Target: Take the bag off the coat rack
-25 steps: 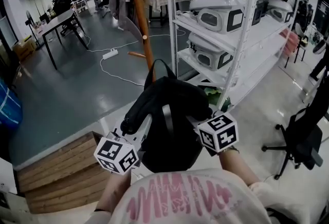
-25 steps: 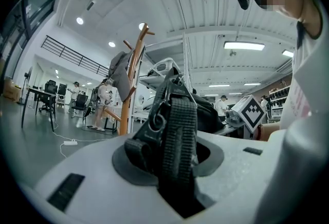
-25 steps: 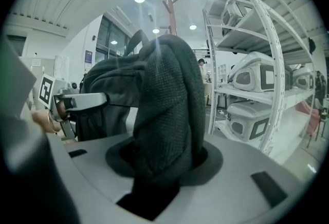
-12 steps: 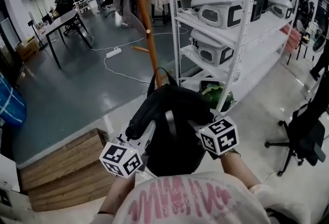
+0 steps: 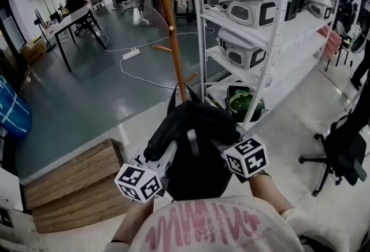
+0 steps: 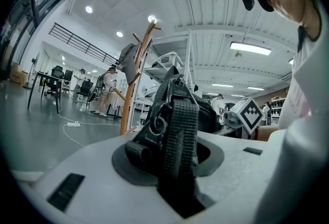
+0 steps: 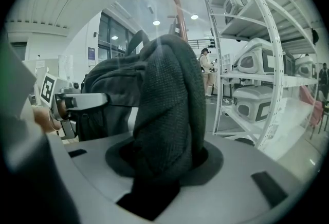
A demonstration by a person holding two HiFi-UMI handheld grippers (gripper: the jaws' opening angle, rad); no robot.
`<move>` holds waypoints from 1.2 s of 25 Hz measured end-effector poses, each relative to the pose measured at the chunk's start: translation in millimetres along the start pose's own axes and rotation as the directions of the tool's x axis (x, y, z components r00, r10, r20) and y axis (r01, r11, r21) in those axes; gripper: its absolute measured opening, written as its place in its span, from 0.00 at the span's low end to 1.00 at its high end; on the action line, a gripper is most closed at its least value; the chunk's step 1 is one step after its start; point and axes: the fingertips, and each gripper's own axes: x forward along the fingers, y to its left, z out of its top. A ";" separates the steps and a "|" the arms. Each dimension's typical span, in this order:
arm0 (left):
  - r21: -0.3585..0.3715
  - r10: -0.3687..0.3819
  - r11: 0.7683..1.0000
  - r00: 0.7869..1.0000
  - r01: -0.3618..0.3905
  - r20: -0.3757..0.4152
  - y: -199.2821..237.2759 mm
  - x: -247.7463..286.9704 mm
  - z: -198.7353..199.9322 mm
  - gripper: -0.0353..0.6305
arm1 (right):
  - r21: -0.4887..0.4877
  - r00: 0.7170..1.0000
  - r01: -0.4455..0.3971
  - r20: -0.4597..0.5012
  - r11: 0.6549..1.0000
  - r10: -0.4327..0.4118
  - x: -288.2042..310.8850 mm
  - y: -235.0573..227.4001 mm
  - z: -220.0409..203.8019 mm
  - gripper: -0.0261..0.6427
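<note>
left gripper (image 6: 177, 166): fingers narrow, clamped on the webbing strap (image 6: 180, 125). Buckle end sits just above the pads.
coat rack (image 5: 170, 25): wooden pole beyond both sets of fingers. No peg seen touching the bag, so it looks unhooked already.
bag (image 5: 193, 135): black backpack slung between the two sets of fingers, close to the person's chest. Top loop stands free on the far side of the fingers.
right gripper (image 7: 159, 166): fingers narrow, pinching a thick padded fold (image 7: 169, 105) of the bag. Cannot tell if it's the shoulder strap or the body.
bag handling: soft, floppy, sags between the fingers. Looks light to moderate and not fragile. Fabric is grippy, so slip is unlikely.
hold points: the webbing is the firm hold. The padded fold is bulkier and may creep in the pinch. The top loop beyond the fingers would be the cleanest single hold.
</note>
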 end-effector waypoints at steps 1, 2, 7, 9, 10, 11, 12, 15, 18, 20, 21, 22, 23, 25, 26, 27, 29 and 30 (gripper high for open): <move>-0.004 0.000 1.000 1.000 0.000 -0.003 -1.3 -1.2 -2.6 0.24 | 0.001 1.000 -0.001 -0.005 1.000 0.001 -0.9 1.1 -3.0 0.29; -0.008 0.000 1.000 1.000 0.000 -0.006 -2.7 -1.9 -5.1 0.24 | 0.002 1.000 -0.002 -0.010 1.000 0.002 -1.9 1.7 -5.7 0.29; -0.022 -0.002 1.000 1.000 0.001 -0.013 -7.6 -5.2 -12.5 0.24 | 0.001 1.000 -0.003 -0.027 1.000 0.003 -7.3 5.1 -14.5 0.29; -0.028 -0.003 1.000 1.000 0.002 -0.017 -9.5 -6.7 -15.5 0.24 | -0.002 0.999 -0.003 -0.032 1.000 0.003 -8.5 5.9 -17.3 0.29; -0.032 -0.003 0.999 1.000 0.002 -0.018 -10.4 -7.6 -17.0 0.24 | -0.005 0.999 -0.003 -0.035 1.000 0.003 -9.1 6.5 -18.5 0.29; -0.036 -0.001 0.999 1.000 0.001 -0.019 -10.8 -8.9 -18.1 0.24 | -0.008 0.999 -0.004 -0.037 1.000 0.004 -9.4 7.5 -19.5 0.29; -0.038 0.001 0.999 1.000 -0.002 -0.020 -10.8 -10.8 -18.8 0.24 | -0.010 0.999 -0.007 -0.038 1.000 0.006 -9.3 9.3 -20.1 0.29; -0.038 0.010 0.999 1.000 -0.010 -0.020 -9.8 -17.5 -20.7 0.24 | -0.013 0.999 -0.017 -0.040 1.000 0.016 -8.3 15.9 -22.2 0.28; -0.039 0.011 0.999 1.000 -0.011 -0.017 -10.1 -22.0 -23.7 0.24 | -0.016 0.999 -0.020 -0.046 1.000 0.019 -8.8 19.9 -25.5 0.28; -0.041 0.011 0.999 1.000 -0.012 -0.016 -10.6 -24.8 -24.7 0.24 | -0.017 0.999 -0.023 -0.048 1.000 0.022 -10.0 22.5 -26.6 0.28; -0.041 0.010 0.999 1.000 -0.011 -0.015 -10.9 -25.7 -24.5 0.24 | -0.017 0.999 -0.023 -0.049 1.000 0.022 -10.6 23.5 -26.7 0.28; -0.041 0.009 0.999 1.000 -0.010 -0.015 -11.3 -26.4 -24.2 0.24 | -0.016 0.999 -0.022 -0.049 1.000 0.021 -11.3 24.3 -26.7 0.28; -0.042 0.008 0.999 1.000 -0.009 -0.014 -11.7 -27.0 -23.9 0.24 | -0.016 0.999 -0.021 -0.050 1.000 0.020 -12.1 25.1 -26.6 0.28; -0.045 0.006 0.999 1.000 -0.006 -0.011 -12.5 -27.6 -22.2 0.24 | -0.017 0.999 -0.016 -0.052 1.000 0.015 -14.2 26.3 -25.3 0.28; -0.046 0.003 0.999 1.000 -0.003 -0.009 -12.8 -27.5 -20.5 0.24 | -0.017 0.999 -0.013 -0.052 1.000 0.012 -15.5 26.8 -23.9 0.28; -0.046 -0.002 0.999 1.000 0.001 -0.007 -13.0 -27.0 -18.2 0.24 | -0.017 0.999 -0.009 -0.052 1.000 0.008 -17.0 27.2 -21.9 0.28; -0.041 -0.017 0.999 1.000 0.017 -0.001 -12.7 -24.3 -11.3 0.24 | -0.018 0.999 0.004 -0.047 1.000 -0.005 -20.2 26.2 -15.4 0.28; -0.036 -0.026 0.999 1.000 0.026 0.002 -11.9 -21.9 -6.9 0.24 | -0.018 0.999 0.012 -0.042 1.000 -0.013 -21.5 24.8 -11.2 0.28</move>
